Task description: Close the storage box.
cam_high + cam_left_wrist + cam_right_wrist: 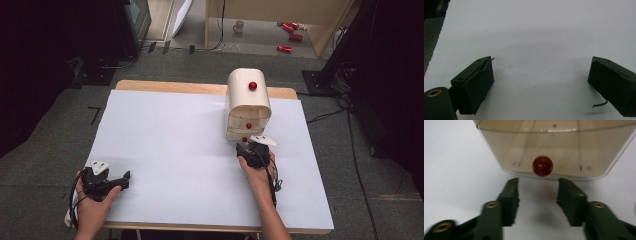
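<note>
The right gripper point(537, 188), jaws parted, is lining up on the bottom drawer's red knob point(542, 166) of the far-right drawer cabinet point(247, 102); misalignment could shove it. The left gripper point(541, 75) is resting wide open, near left.

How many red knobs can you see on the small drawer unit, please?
3: one on the top, one on the middle drawer front, and one on the bottom drawer, just ahead of the right hand-held gripper. Others may be hidden.

Plain white bench point(165, 150) with a tan wood edge, cream drawer box point(248, 102) right of centre with glossy red knobs point(252, 86), black grippers point(248, 150) with brass rivets, and red cans point(290, 30) on the grey floor up top.
</note>
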The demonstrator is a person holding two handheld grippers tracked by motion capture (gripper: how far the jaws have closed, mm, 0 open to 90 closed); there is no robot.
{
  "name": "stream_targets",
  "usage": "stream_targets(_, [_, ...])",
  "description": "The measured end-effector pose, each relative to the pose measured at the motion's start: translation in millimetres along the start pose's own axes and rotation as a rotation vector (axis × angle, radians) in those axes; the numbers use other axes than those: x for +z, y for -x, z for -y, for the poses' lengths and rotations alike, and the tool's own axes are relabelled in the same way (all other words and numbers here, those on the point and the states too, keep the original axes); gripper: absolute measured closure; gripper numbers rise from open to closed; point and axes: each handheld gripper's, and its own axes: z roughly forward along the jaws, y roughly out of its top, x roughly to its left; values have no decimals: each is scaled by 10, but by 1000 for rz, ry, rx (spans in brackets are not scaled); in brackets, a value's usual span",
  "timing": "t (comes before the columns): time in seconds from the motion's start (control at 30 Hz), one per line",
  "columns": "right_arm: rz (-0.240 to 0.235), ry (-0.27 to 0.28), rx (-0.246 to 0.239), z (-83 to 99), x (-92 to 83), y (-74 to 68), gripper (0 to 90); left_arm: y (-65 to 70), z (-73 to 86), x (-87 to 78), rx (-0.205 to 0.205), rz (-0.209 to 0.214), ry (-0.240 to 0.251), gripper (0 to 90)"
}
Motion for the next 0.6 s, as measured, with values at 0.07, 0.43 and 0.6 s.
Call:
stream_targets(0.07, [1,-8,-10,36,-18,25,310,0,0,0,0,0,0,64])
stream_targets(0.43, [36,-17,-26,207,-315,317,121,0,0,0,0,0,0,64])
stream_targets(0.6, [52,-20,-37,288,-474,455,112,0,0,0,0,0,-1,63])
